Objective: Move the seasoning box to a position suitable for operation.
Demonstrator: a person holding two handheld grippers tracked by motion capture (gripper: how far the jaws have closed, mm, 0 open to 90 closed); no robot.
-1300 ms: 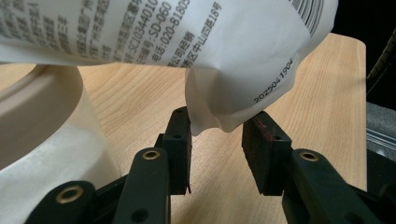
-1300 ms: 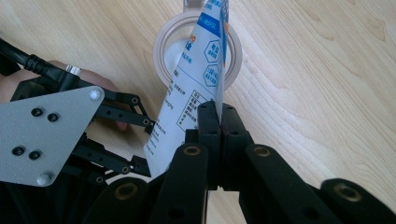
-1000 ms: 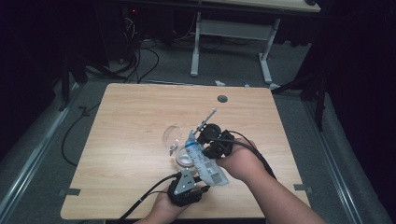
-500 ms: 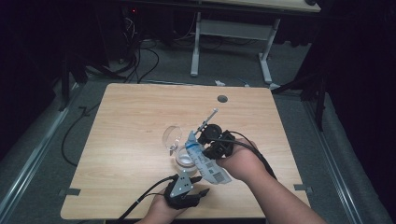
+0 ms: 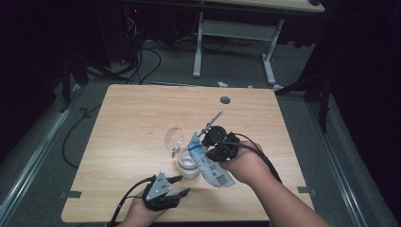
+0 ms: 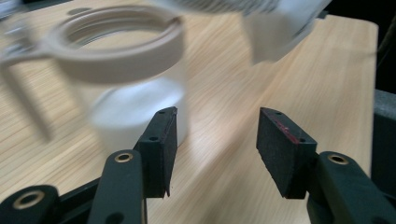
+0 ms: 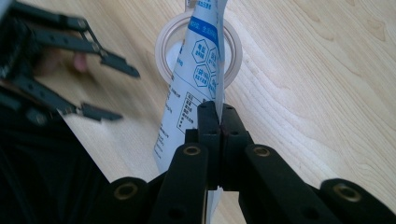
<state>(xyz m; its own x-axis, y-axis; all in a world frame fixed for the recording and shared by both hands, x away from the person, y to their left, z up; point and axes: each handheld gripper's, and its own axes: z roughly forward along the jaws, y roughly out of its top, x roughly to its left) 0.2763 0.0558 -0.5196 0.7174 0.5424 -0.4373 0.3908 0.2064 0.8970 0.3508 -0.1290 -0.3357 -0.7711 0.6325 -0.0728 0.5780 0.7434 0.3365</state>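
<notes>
High view above table [image 5: 142,113]; gripper views close, sharing jar [image 6: 135,84].

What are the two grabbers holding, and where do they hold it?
The right gripper pinches the white-and-blue pouch by its edge, over the jar. The left gripper is open and holds nothing.

Table lit from above, surroundings dark; left gripper view blurred.

Each black tool [image 6: 212,154] has brass rivets, square pads, a trailing cable, bare forearms behind.
</notes>
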